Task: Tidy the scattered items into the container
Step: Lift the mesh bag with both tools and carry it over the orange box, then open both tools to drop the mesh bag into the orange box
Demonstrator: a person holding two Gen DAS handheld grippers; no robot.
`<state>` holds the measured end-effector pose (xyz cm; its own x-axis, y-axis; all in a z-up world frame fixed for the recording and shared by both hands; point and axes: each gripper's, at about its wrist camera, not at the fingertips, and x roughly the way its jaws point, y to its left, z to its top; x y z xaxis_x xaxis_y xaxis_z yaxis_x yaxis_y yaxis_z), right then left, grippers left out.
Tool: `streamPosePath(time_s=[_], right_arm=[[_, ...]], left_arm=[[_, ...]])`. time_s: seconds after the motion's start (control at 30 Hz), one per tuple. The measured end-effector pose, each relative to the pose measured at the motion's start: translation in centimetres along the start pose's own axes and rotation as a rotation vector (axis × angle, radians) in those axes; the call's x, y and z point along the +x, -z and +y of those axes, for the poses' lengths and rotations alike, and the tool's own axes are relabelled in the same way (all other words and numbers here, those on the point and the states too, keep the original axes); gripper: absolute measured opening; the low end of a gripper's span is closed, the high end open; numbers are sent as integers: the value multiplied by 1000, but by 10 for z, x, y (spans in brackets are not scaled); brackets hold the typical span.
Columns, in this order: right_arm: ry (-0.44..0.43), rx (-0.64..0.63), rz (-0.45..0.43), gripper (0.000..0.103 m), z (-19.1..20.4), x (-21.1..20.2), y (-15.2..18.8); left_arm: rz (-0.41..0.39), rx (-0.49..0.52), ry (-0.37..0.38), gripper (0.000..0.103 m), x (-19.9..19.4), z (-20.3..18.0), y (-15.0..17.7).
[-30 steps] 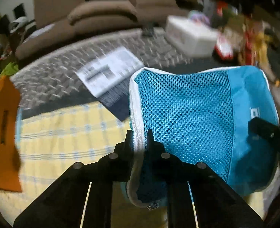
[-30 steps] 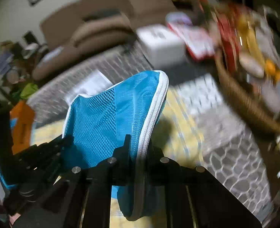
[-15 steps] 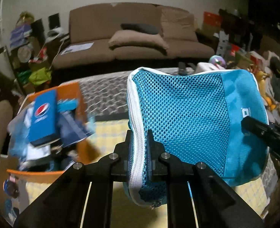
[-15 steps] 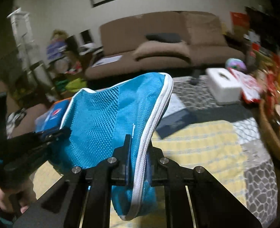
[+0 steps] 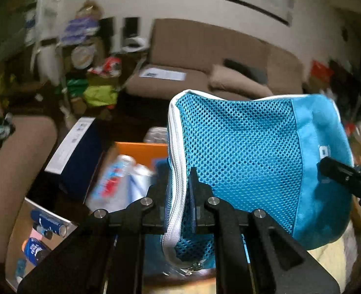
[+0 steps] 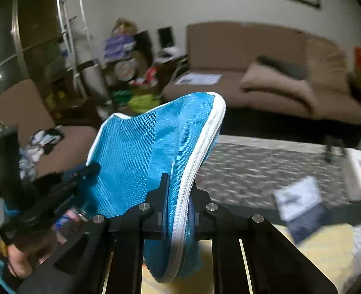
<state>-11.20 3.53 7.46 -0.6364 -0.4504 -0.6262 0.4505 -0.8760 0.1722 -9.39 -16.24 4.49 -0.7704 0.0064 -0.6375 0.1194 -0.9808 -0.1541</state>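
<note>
- Left wrist view: the left tool (image 5: 179, 191) is pinching the white zipper edge of the blue mesh pouch (image 5: 241, 161), jaws nearly closed on it. The pouch is hanging in the air, just right of the orange container (image 5: 141, 148), which is already holding bottles and packets. Loose bottles (image 5: 37, 247) are lying near left, so tidying looks partly done. The navy box (image 5: 75, 156) is crowding the container's left rim.
- Right wrist view: the right tool (image 6: 178, 196) is clamping the pouch's opposite zipper edge, jaws almost closed. The patterned rug (image 6: 266, 169) on the right is offering open room; a booklet (image 6: 300, 196) is lying there.
</note>
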Motion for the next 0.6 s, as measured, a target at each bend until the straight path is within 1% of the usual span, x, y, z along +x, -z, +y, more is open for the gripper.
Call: streamPosePath(time_s=[0.03, 0.1, 0.13, 0.17, 0.2, 0.27, 0.3, 0.33, 0.37, 0.4, 0.43, 0.47, 0.53, 0.57, 0.6], right_arm=[[-20, 1, 27, 12, 8, 21, -11], [-30, -18, 75, 12, 24, 60, -28], [-31, -26, 95, 12, 27, 74, -32], [-32, -31, 128, 12, 30, 97, -36], [-33, -22, 150, 12, 29, 115, -37], [-21, -32, 181, 12, 26, 144, -34], [11, -49, 187, 13, 23, 158, -28], [45, -55, 207, 13, 18, 177, -20], [59, -47, 222, 16, 13, 188, -14], [64, -18, 238, 21, 3, 201, -4], [57, 2, 240, 25, -4, 205, 1], [40, 33, 239, 31, -11, 208, 6], [-2, 95, 223, 41, -26, 205, 13], [-18, 120, 213, 55, -33, 200, 14], [-20, 125, 204, 66, -36, 194, 14]], left_arm=[[41, -24, -13, 12, 11, 19, -8], [71, -69, -16, 12, 28, 51, -22], [101, -84, -22, 12, 40, 66, -28], [138, -99, -27, 12, 54, 80, -32], [158, -115, -26, 12, 66, 91, -33], [184, -134, -43, 13, 85, 105, -26], [198, -144, -49, 14, 94, 108, -20], [219, -134, -53, 14, 102, 106, -14], [231, -109, -69, 17, 107, 98, -8], [234, -55, -103, 20, 111, 91, -6], [225, -23, -120, 22, 111, 86, -4], [207, -8, -135, 25, 108, 83, -4], [173, -37, -139, 31, 99, 86, -7], [164, -51, -133, 40, 96, 87, -8], [148, -63, -130, 47, 91, 89, -10]])
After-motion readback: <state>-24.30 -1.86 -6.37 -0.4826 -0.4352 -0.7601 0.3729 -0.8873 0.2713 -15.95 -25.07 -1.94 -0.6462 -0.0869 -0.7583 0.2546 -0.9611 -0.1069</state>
